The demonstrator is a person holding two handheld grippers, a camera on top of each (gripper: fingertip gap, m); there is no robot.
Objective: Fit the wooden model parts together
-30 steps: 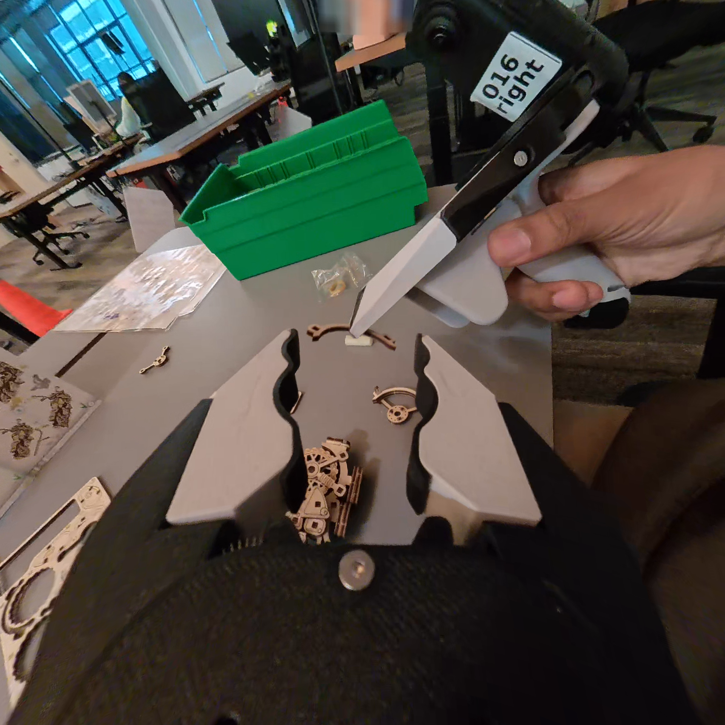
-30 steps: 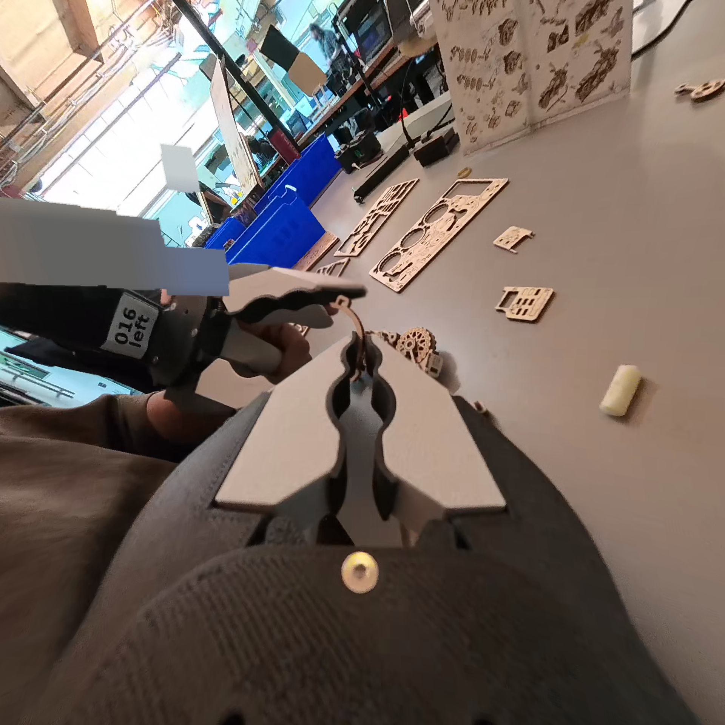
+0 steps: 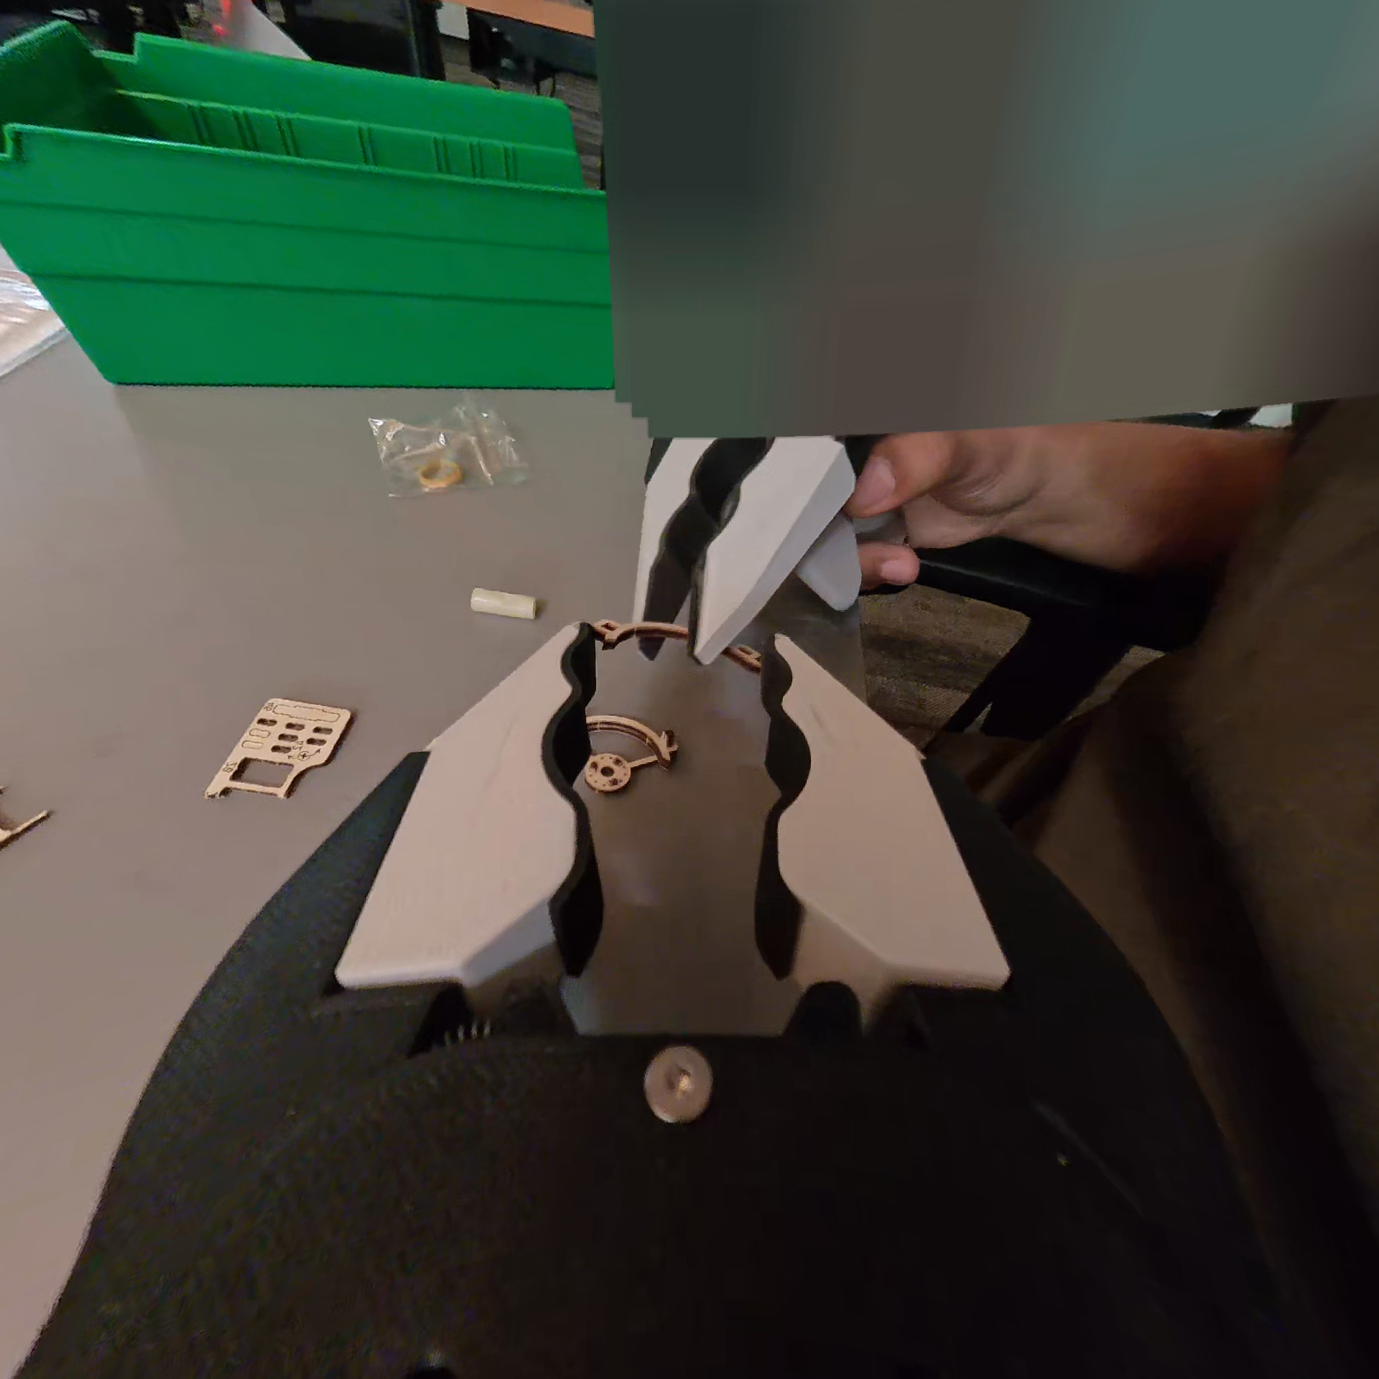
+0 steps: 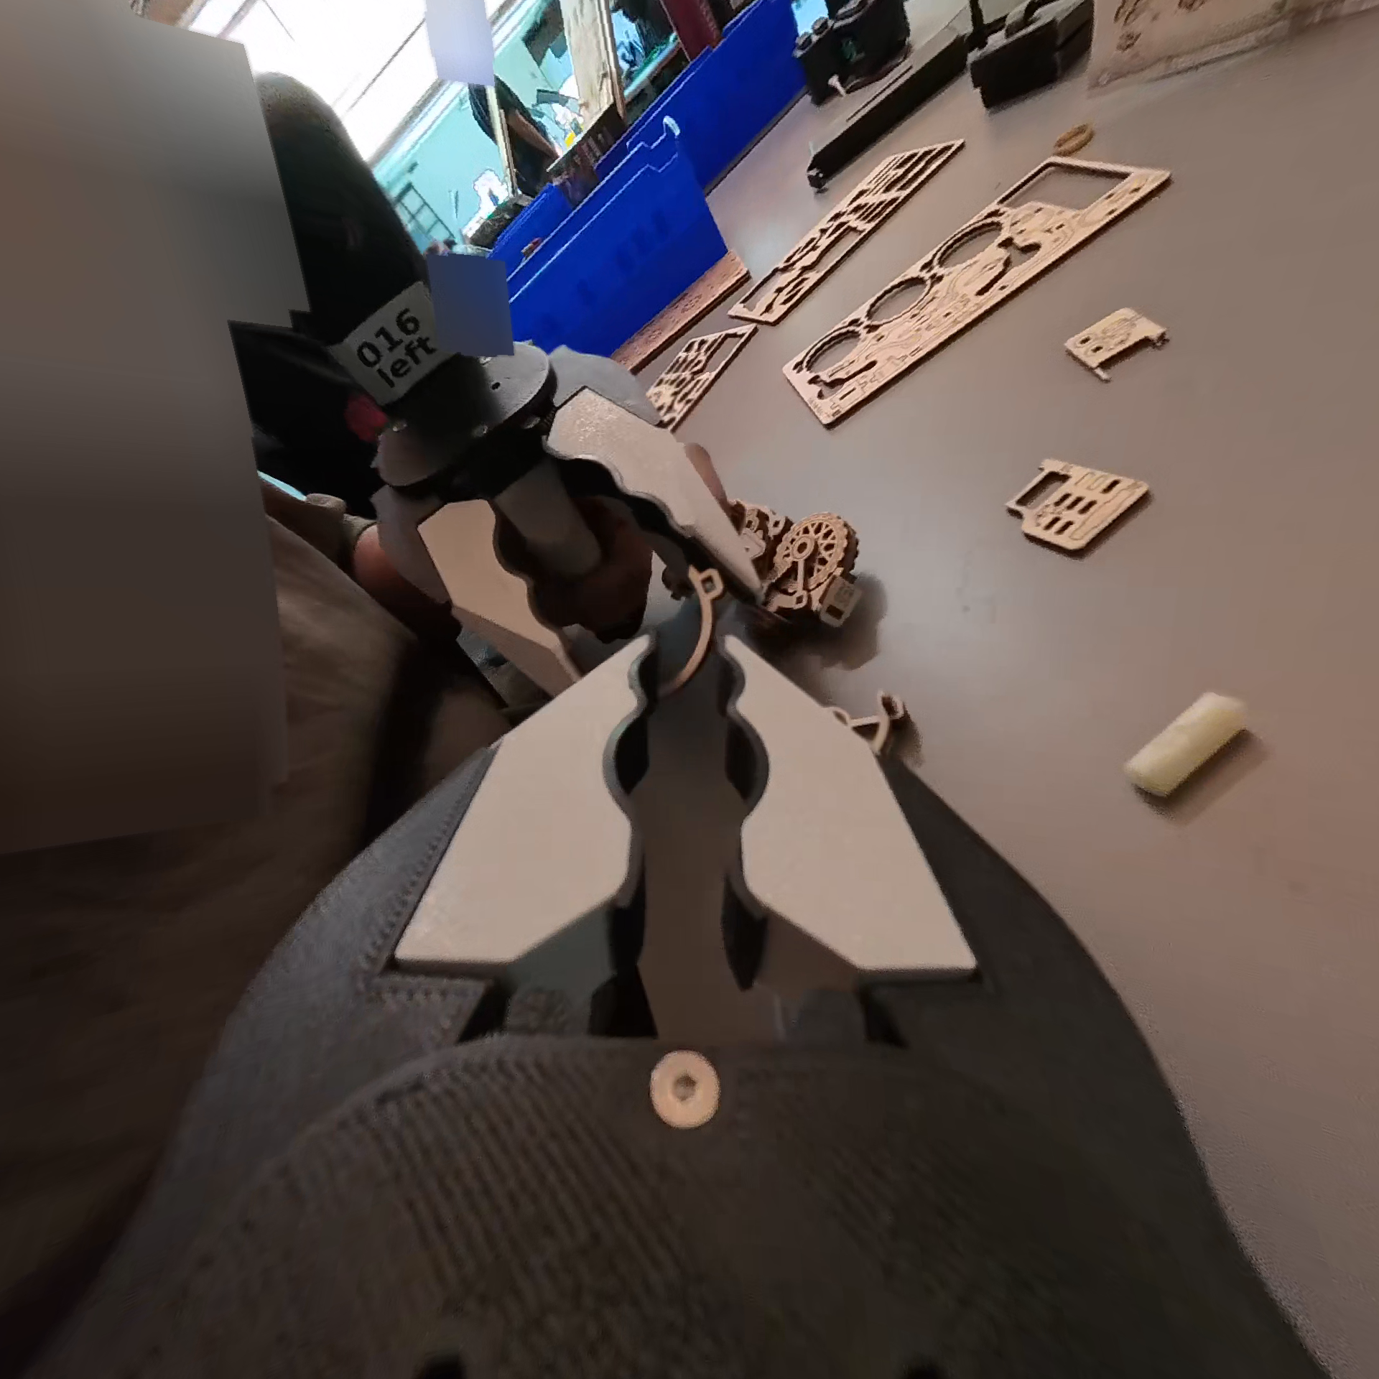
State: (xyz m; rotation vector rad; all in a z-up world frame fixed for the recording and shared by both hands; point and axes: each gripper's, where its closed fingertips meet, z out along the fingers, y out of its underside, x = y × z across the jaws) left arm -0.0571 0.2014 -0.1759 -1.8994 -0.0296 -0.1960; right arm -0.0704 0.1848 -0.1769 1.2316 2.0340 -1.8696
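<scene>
Near the worktop's front edge, our right gripper [image 4: 683, 660] pinches the thin curved wooden arc [image 4: 701, 623] while our left gripper [image 3: 675, 657] gapes empty; over-squeezing or twisting could snap it.

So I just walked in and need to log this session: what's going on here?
A person works two handheld grippers over a grey table scattered with wooden model parts. The right gripper pinches a thin curved wooden piece. The left gripper is open and empty, its fingertips near that piece. A partly built geared assembly sits just beyond.
</scene>
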